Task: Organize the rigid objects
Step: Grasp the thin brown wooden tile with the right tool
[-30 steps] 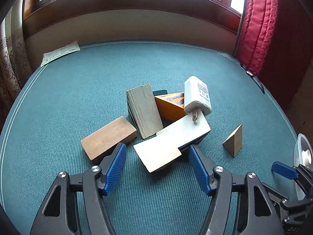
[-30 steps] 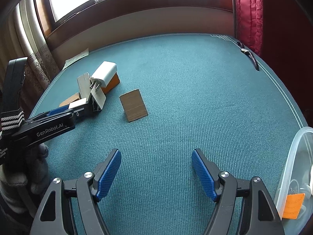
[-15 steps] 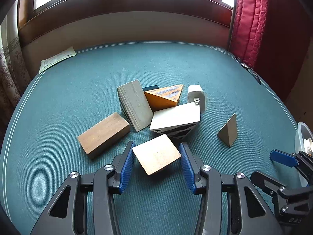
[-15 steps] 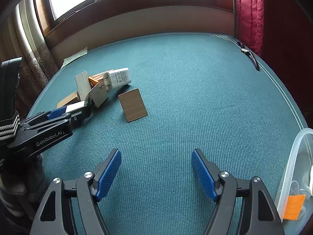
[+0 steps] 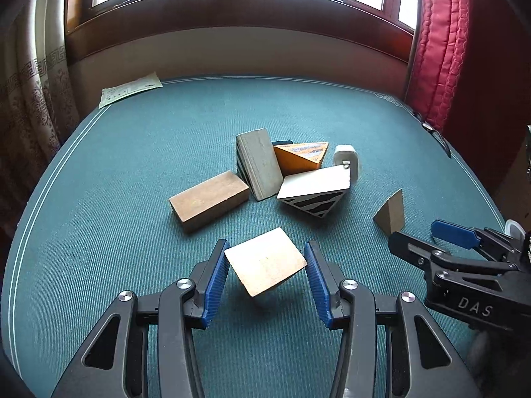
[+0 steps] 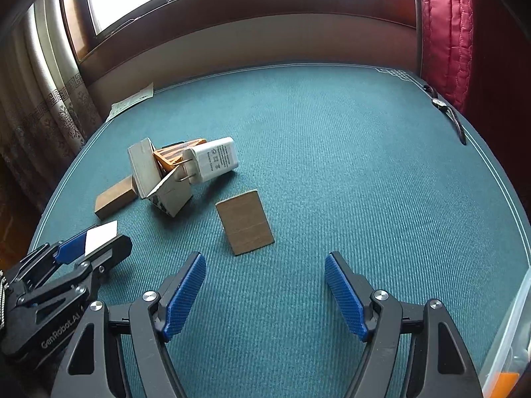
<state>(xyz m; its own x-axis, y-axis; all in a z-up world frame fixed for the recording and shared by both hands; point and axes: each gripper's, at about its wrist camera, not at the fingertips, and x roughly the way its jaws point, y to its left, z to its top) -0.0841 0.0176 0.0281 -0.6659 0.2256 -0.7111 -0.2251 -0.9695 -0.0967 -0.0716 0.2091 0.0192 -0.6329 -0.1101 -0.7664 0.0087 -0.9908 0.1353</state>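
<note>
our left gripper (image 5: 265,273) is clamped on a pale wooden block (image 5: 265,266), its two blue pads pressing the block's opposite corners, and the block hangs clear of the green table (image 5: 132,152) with a shadow under it. from the right wrist view we see that same block as a pale slab between the left gripper's tips at the left edge.

our right gripper (image 6: 265,293) stands wide open with nothing between its pads, over bare green cloth. just beyond it a brown wedge (image 6: 245,221) stands alone, apart from the pile.

the pile sits near the middle of the table: a brown brick (image 5: 209,200) lies flat at its left, a grey slab (image 5: 259,164) leans tilted beside it, an orange wedge (image 5: 302,157) sits behind, and a white wedge with black stripes (image 5: 313,190) lies in front. a white charger (image 6: 215,159) lies on its side, prongs toward the striped wedge.

a clear plastic tub (image 6: 511,341) shows at the right edge of the right wrist view. a paper sheet (image 5: 131,88) lies at the table's far left corner and a wristwatch (image 6: 446,112) at its far right edge, by the red curtain (image 5: 438,43).
</note>
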